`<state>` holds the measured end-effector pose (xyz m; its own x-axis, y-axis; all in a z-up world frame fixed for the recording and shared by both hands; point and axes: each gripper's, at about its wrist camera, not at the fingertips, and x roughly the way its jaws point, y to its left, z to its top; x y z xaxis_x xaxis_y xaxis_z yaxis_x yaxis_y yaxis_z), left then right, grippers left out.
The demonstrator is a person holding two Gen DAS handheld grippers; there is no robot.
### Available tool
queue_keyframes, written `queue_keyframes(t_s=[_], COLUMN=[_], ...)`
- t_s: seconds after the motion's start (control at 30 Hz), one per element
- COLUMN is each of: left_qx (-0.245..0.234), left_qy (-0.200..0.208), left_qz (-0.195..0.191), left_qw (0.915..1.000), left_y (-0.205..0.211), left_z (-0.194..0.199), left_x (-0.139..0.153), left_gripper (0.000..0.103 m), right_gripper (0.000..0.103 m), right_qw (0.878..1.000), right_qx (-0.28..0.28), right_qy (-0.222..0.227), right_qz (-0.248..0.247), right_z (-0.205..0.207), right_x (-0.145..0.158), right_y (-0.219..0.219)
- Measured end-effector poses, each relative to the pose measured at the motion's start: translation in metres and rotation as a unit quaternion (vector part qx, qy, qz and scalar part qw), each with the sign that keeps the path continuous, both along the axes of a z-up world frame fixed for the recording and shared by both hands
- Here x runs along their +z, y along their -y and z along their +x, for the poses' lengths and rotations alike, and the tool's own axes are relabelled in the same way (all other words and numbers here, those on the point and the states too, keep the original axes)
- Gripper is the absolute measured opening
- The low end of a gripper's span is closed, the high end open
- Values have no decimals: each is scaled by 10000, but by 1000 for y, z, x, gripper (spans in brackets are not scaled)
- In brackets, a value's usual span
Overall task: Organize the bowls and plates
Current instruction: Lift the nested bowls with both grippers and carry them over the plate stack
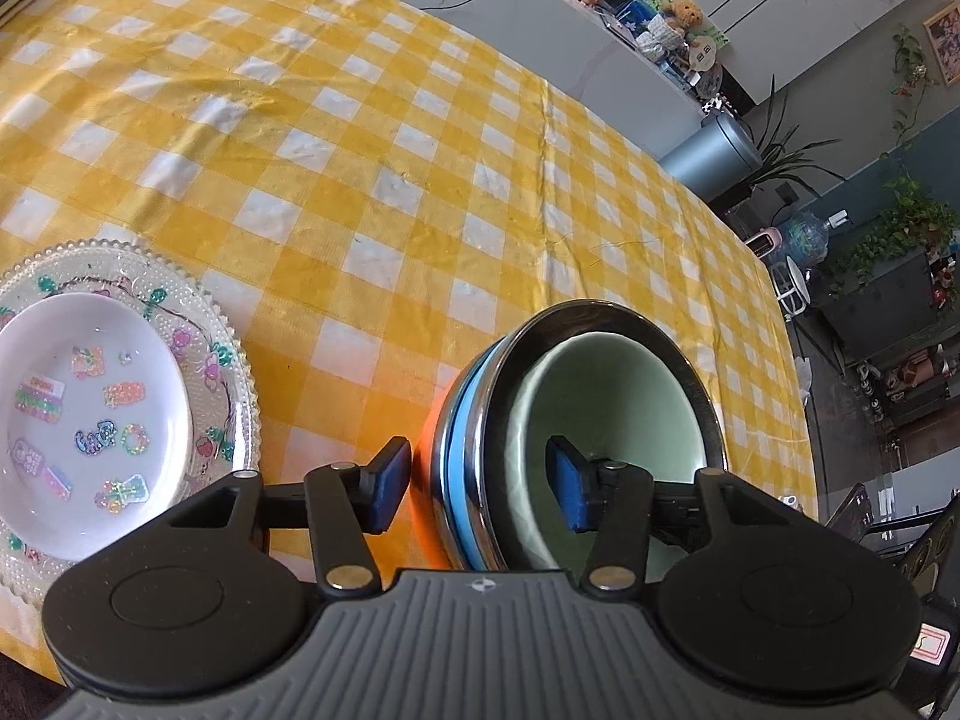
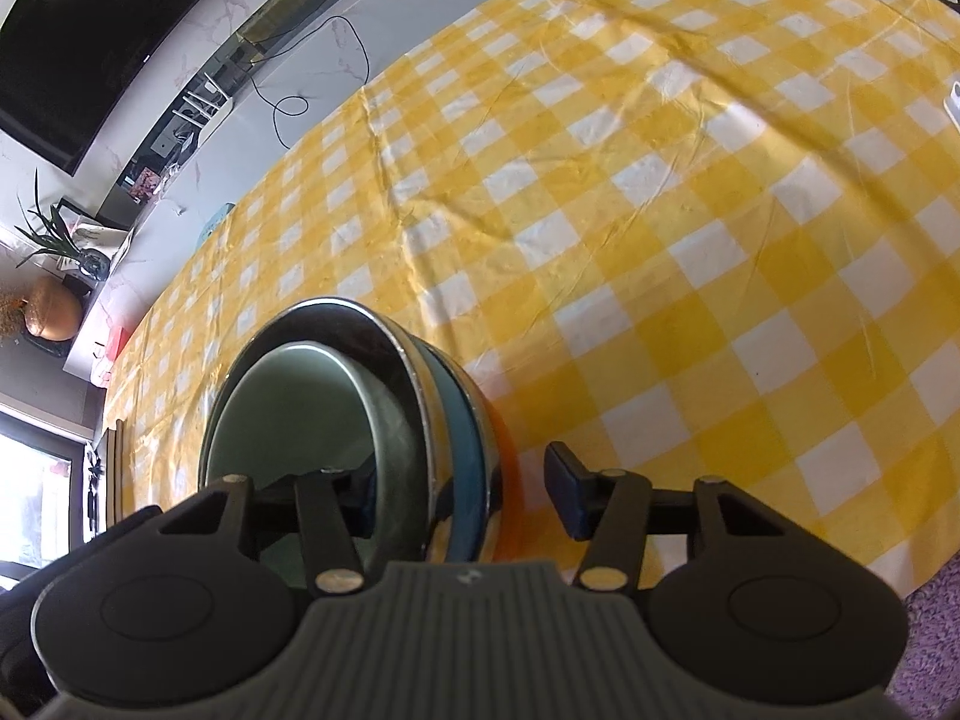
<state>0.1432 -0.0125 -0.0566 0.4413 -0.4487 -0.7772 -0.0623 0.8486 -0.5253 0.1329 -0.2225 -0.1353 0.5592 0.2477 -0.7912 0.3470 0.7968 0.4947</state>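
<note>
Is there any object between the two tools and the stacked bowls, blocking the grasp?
Nothing visible. The left tool and the right tool each already straddle the rim of the stacked bowls, open.

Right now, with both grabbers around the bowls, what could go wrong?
The green bowl sits loose inside the steel bowl, so tipping might slide it out. Both grippers, left and right, straddle the rim with jaws open; uneven squeezing could twist the stack. The glass plate is nearby and could get bumped.

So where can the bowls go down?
Free: the checked cloth beyond the bowls, and the strip between them and the glass plate. Crowded: the near edge, where the left gripper and right gripper straddle the bowls' rim.
</note>
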Motion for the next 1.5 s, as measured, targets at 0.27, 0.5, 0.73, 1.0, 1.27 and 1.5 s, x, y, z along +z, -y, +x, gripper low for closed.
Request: queue_keyframes(t_s=[0.27, 0.5, 0.73, 1.0, 1.27, 1.5], left_qx=[9, -79, -115, -159, -138, 0], left_qy=[-152, -68, -61, -25, 154, 288], left_qz=[7, 108, 183, 337, 457, 423], left_qw=[9999, 9999, 9997, 9993, 9987, 9987], left_y=[1, 4, 5, 7, 3, -15], left_z=[3, 1, 0, -8, -20, -36], left_x=[-8, -6, -4, 4, 22, 40], left_gripper=[48, 48, 47, 47, 47, 46], right_gripper=[50, 49, 48, 46, 46, 45], right_qw=[9994, 9987, 9984, 9983, 9986, 9987], right_qx=[-28, -87, -162, -155, -92, 79], right_qy=[-25, -48, -67, -118, 7, 182], right_qz=[355, 496, 530, 552, 526, 474], right_z=[3, 3, -1, -7, -16, -28], right_x=[-6, -8, -8, -5, 9, 28], right_y=[3, 6, 7, 5, -1, -16])
